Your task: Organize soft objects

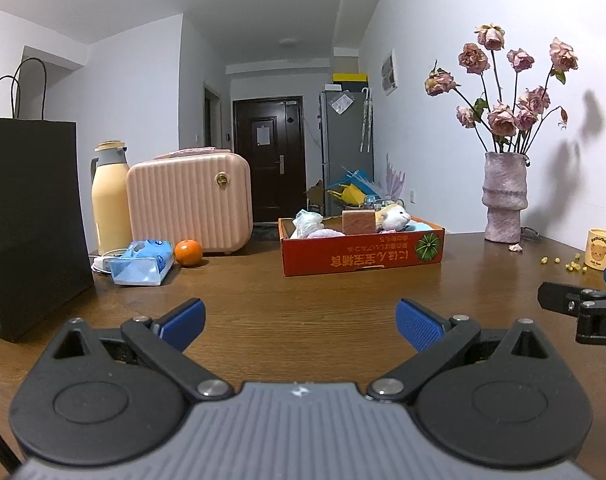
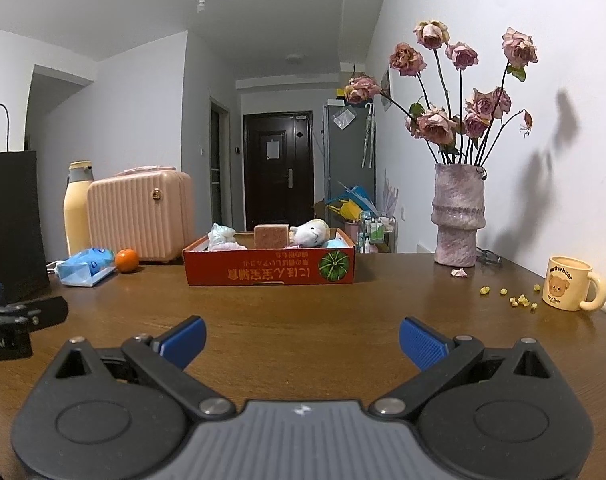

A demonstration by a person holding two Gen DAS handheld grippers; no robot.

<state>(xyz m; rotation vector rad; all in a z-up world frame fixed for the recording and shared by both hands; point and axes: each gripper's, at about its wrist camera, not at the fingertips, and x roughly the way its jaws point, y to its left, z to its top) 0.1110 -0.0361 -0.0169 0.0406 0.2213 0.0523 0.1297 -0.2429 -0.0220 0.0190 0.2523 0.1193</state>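
Fingers first: on our left gripper (image 1: 301, 322) the blue pads (image 1: 419, 324) stand spread wide, nothing between them, hovering above bare wood of the table (image 1: 303, 292). Our right gripper (image 2: 301, 342) shows the same, pads (image 2: 421, 343) fully apart, empty, touching nothing. Each gripper's black body edges into the other's view, so the two sit side by side.

Landmark: red cardboard tray (image 1: 363, 254), well ahead of both grippers near the table's far edge. Inside it lie the soft things: a white plush toy (image 1: 395, 216) at the right end, a crumpled pale cloth bundle (image 1: 308, 223) at the left end, a pinkish-brown spongy block (image 1: 358, 222) between them. Pink and blue fabric shows low behind the tray's front wall, too hidden to name.

Handling, as we judge it: all light, compressible, not fragile. Plush is best pinched across the body, the cloth by a raised fold, and the block across its flat sides. Slip risk looks low given the ribbed pads.

Left of the tray: an orange (image 1: 188, 253), a blue tissue pack (image 1: 143, 262), a pink case (image 1: 189, 202), a yellow flask (image 1: 110, 200), a black paper bag (image 1: 31, 220). Right of the tray: a vase of dried roses (image 1: 504, 200), a bear mug (image 2: 567, 284), and scattered yellow bits.
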